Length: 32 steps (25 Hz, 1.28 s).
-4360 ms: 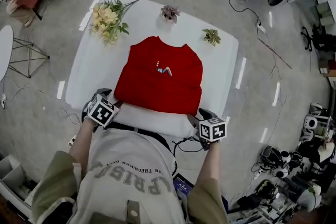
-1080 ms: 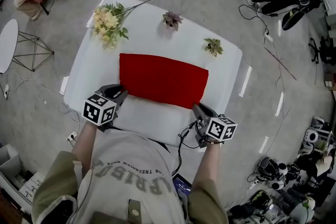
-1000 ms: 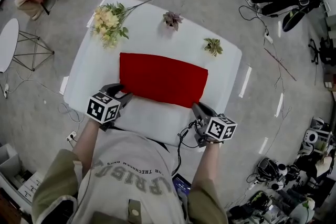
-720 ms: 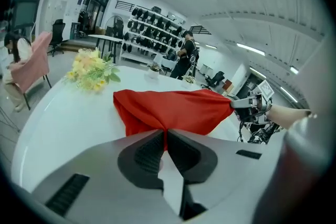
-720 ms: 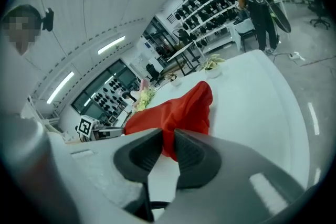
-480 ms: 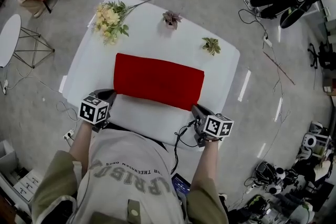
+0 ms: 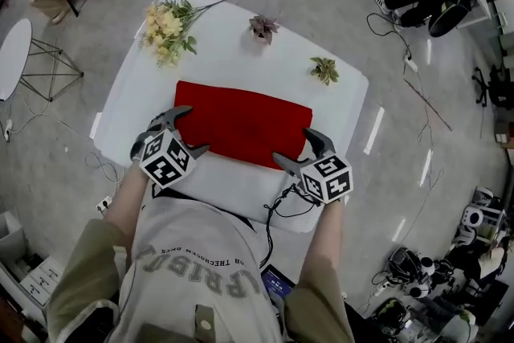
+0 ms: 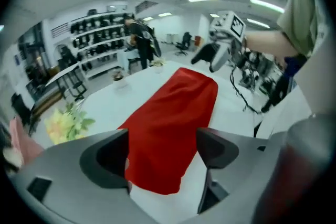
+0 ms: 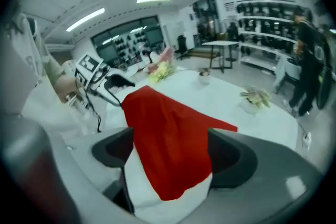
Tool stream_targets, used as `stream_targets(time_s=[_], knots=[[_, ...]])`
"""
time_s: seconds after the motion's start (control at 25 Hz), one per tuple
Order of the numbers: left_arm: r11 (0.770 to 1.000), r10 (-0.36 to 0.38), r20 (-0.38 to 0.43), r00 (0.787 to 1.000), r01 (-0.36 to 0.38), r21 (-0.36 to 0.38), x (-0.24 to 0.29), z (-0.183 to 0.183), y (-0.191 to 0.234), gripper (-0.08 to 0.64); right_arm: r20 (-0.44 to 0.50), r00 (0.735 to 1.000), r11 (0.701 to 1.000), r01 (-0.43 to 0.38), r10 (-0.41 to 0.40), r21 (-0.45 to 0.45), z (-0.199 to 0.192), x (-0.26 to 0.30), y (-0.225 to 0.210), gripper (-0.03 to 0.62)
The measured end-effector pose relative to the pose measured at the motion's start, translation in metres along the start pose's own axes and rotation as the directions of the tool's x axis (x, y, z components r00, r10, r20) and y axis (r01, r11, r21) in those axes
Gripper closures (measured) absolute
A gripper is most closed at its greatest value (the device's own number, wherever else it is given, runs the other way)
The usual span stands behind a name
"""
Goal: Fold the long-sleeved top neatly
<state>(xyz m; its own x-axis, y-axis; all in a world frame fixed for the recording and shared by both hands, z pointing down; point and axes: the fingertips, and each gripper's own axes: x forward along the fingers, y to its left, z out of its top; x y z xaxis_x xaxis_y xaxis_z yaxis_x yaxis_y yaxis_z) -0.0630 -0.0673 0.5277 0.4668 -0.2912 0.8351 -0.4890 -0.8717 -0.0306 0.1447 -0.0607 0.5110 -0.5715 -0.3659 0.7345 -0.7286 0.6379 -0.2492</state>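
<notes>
**Grippers Opening at Both Ends of the Folded Top**

The left gripper and the right gripper both have their jaws spreading apart. In each gripper view, one short end of the red long-sleeved fabric top shows between the jaws, but the pads do not press on it.

The top lies flat as a long, narrow folded band across the middle of the white table, with one short end at each gripper.

Handling, as judged:
- The fabric looks soft, light and limp. It should sag wherever it is unsupported.
- The stacked layers may slide over one another.
- Take hold at the corners of the short ends, pinching through all layers at once.
- Lift both ends evenly to keep the edges aligned.
</notes>
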Motion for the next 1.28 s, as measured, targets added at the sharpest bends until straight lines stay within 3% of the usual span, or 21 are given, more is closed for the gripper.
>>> stream_targets(time_s=[0.08,0.16,0.24,0.36,0.6,0.72,0.8,0.88,0.96,1.0,1.04,1.16,1.28], knots=[[0.985,-0.028,-0.158,0.987,0.054,0.166,0.022,-0.013,-0.006,0.156,-0.216,0.976,0.986,-0.053,0.018,-0.159,-0.015,0.028,0.004,0.136],[0.958,-0.022,-0.289,0.957,0.103,0.266,0.034,-0.036,-0.004,0.143,-0.42,0.907,0.951,-0.099,-0.036,-0.294,-0.041,0.042,-0.004,0.112],[0.949,-0.034,-0.334,0.942,0.135,0.283,0.04,-0.05,0.0,0.138,-0.531,0.844,0.924,-0.14,-0.076,-0.356,-0.061,0.049,-0.017,0.112],[0.954,-0.073,-0.332,0.941,0.162,0.251,0.049,-0.056,-0.001,0.138,-0.564,0.823,0.926,-0.163,-0.062,-0.339,-0.072,0.06,-0.028,0.112],[0.968,-0.106,-0.268,0.958,0.161,0.193,0.061,-0.063,0.003,0.14,-0.555,0.83,0.929,-0.162,-0.054,-0.332,-0.078,0.072,-0.035,0.112],[0.98,-0.117,-0.207,0.971,0.147,0.132,0.05,-0.054,0.002,0.14,-0.485,0.874,0.95,-0.125,-0.032,-0.288,-0.07,0.064,-0.031,0.112],[0.993,-0.116,-0.095,0.989,0.119,0.027,0.028,-0.036,0.006,0.14,-0.357,0.934,0.97,-0.062,-0.026,-0.234,-0.048,0.045,-0.027,0.112],[0.992,-0.075,0.053,0.996,0.08,-0.099,-0.003,-0.016,0.017,0.14,-0.158,0.987,0.983,0.002,-0.032,-0.182,-0.014,0.017,-0.018,0.112],[0.978,0.006,0.184,0.983,0.032,-0.204,-0.036,0.003,0.03,0.14,0.084,0.995,0.99,0.061,-0.05,-0.131,0.023,-0.015,-0.004,0.112],[0.969,0.053,0.245,0.968,0.01,-0.246,-0.052,0.014,0.034,0.14,0.211,0.975,0.99,0.094,-0.07,-0.104,0.041,-0.032,0.003,0.112],[0.959,0.099,0.302,0.948,-0.011,-0.282,-0.066,0.025,0.037,0.141,0.334,0.938,0.989,0.128,-0.097,-0.073,0.058,-0.049,0.01,0.112],[0.942,0.216,0.426,0.879,-0.073,-0.327,-0.099,0.058,0.036,0.141,0.609,0.766,0.973,0.225,-0.204,0.042,0.097,-0.092,0.029,0.112],[0.929,0.322,0.503,0.802,-0.165,-0.331,-0.123,0.083,0.028,0.143,0.737,0.605,0.95,0.257,-0.303,0.179,0.118,-0.122,0.044,0.114]])
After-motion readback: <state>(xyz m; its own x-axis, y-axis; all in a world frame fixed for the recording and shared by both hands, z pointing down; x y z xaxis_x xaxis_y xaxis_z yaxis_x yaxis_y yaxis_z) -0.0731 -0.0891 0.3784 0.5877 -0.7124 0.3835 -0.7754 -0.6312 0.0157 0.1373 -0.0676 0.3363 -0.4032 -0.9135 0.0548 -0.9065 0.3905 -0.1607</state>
